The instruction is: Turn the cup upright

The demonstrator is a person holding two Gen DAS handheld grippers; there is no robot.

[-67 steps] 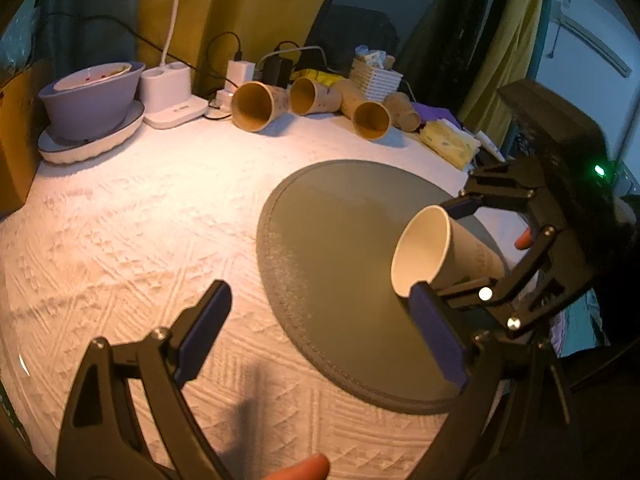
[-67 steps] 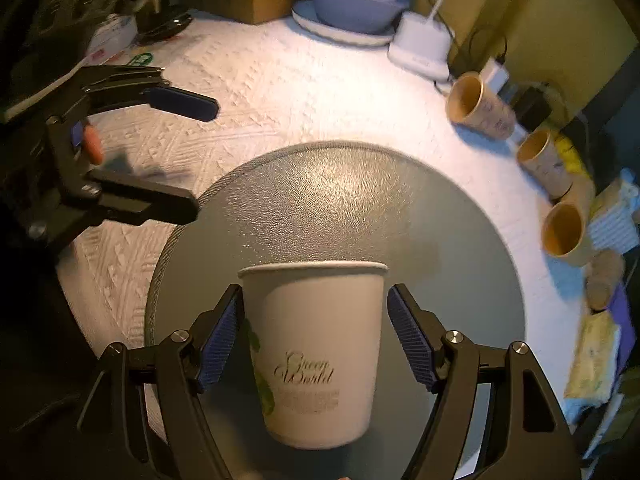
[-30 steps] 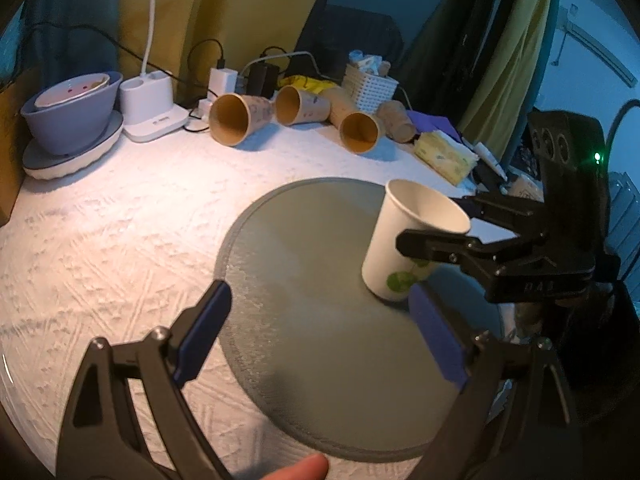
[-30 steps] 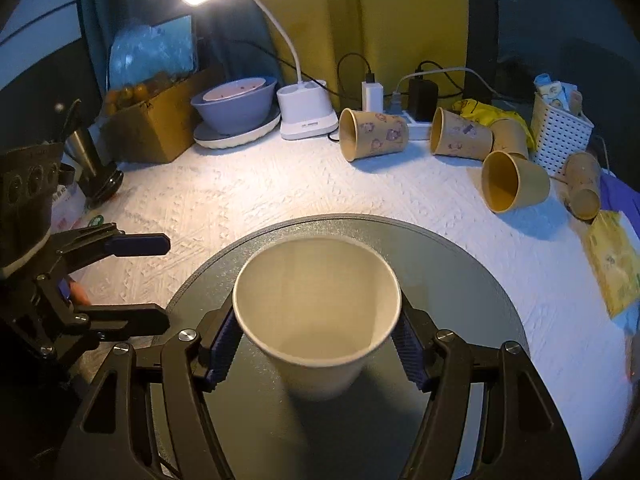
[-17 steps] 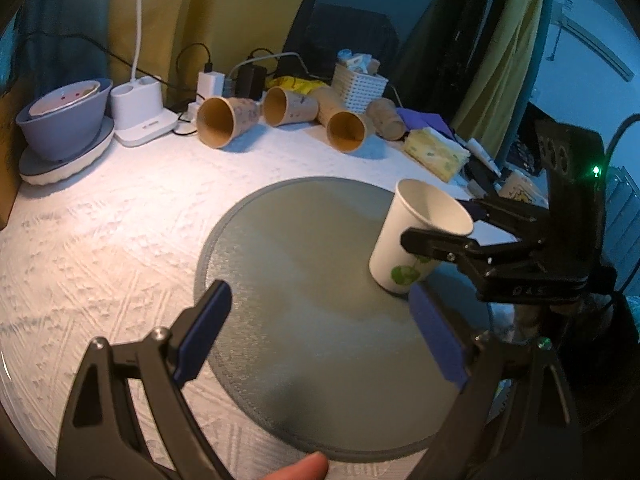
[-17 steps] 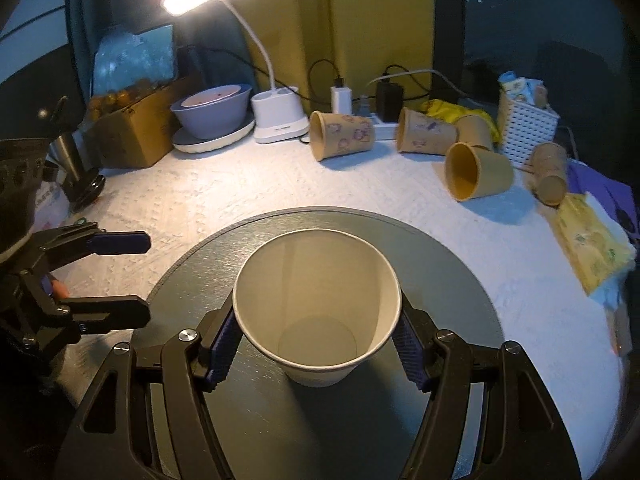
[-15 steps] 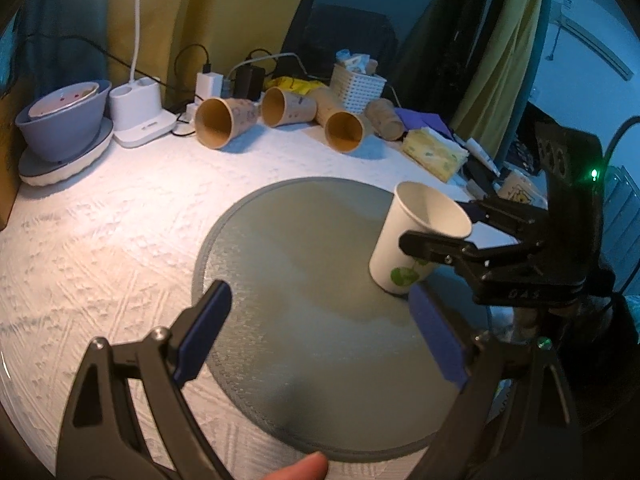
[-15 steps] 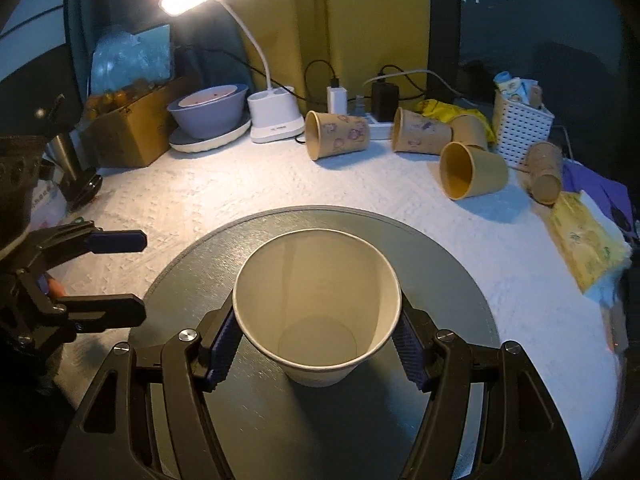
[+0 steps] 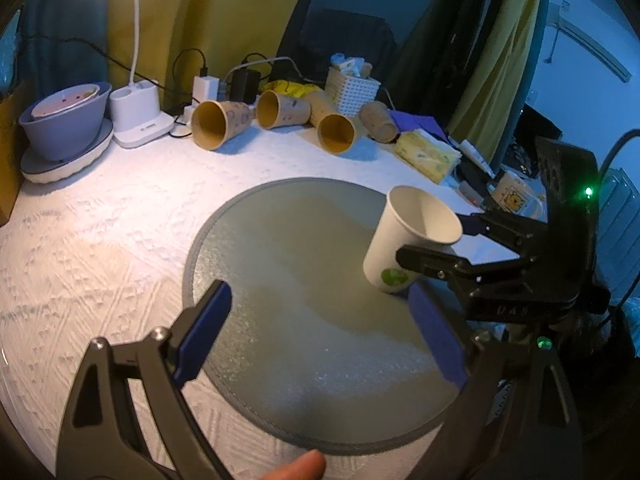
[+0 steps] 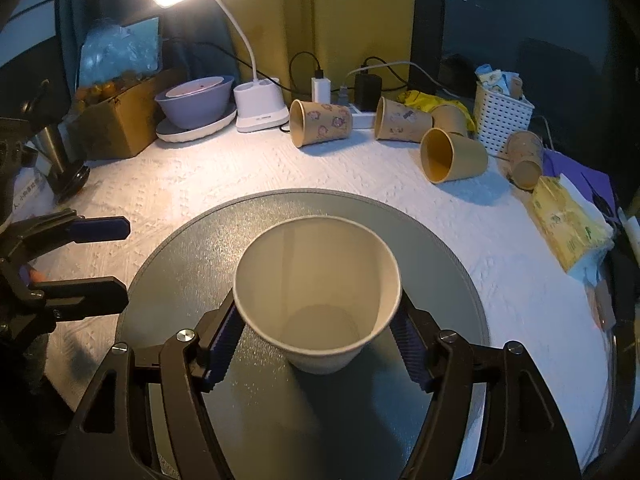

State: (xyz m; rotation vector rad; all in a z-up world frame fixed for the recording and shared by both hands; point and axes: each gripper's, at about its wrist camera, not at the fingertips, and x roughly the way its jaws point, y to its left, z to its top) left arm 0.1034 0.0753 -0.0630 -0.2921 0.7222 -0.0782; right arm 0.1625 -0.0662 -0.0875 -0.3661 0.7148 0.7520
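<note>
A white paper cup [image 10: 318, 292] with a green print stands upright, mouth up, on the round grey mat [image 10: 192, 256]. My right gripper [image 10: 316, 340] is shut on the cup's sides, its blue pads against the wall. In the left wrist view the cup [image 9: 412, 248] is at the mat's [image 9: 300, 280] right side, held by the right gripper [image 9: 436, 244]. My left gripper [image 9: 320, 332] is open and empty, over the mat's near-left part. It also shows at the left edge of the right wrist view [image 10: 96, 252].
Several brown paper cups [image 10: 320, 122] lie on their sides along the back. A purple bowl on a plate [image 10: 196, 102], a lamp base [image 10: 260, 108], chargers, a white basket [image 10: 502, 114] and a yellow tissue pack [image 10: 568, 216] stand around the white tablecloth. A cardboard box [image 10: 116, 120] is back left.
The right gripper has turned the cup from lying sideways to upright and set it down on the mat. In the last half second almost nothing has moved. The left gripper stays open.
</note>
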